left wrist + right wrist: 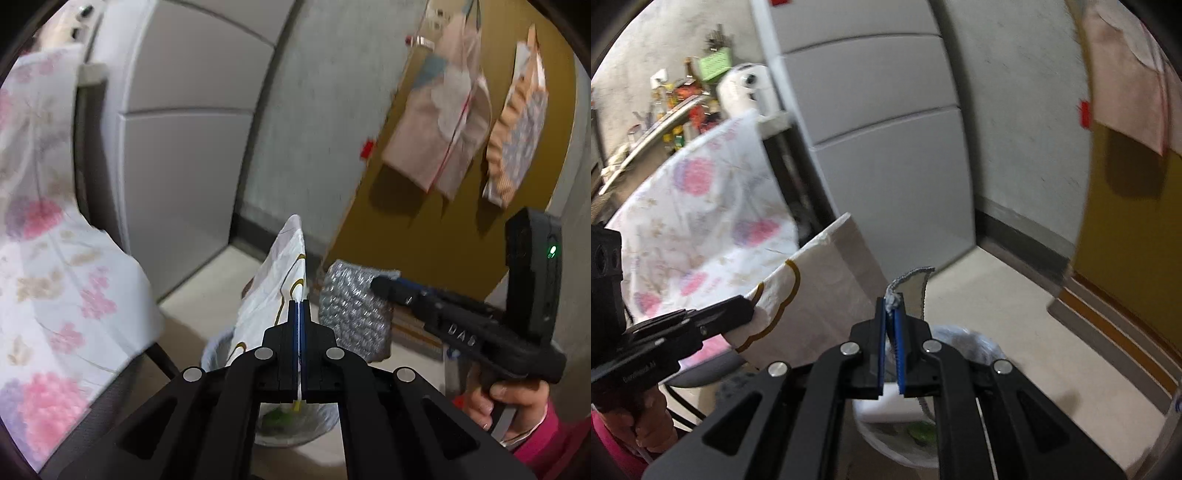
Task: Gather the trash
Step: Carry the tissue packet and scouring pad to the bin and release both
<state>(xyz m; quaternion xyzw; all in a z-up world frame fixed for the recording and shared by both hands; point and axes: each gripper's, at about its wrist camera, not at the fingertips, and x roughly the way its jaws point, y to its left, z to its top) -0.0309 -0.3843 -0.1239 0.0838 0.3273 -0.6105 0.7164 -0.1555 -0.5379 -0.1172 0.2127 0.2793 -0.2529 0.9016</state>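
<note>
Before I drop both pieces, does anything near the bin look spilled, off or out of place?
Nothing spilled. The left gripper pinches a white wrapper, the right gripper a bubble-wrap piece, both above the lined bin. Something green lies inside it.

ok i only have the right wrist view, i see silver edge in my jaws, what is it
Observer: The left wrist view shows it broadside: a sheet of silver bubble wrap, clamped in the right gripper.
Operator: and the left one, is it shut on that white wrapper
Observer: Yes, the left gripper is shut on the white wrapper, pinching its thin edge.
Operator: anything in the bin
Observer: Inside the lined bin, below the left gripper, lies something green; I cannot tell what it is.
</note>
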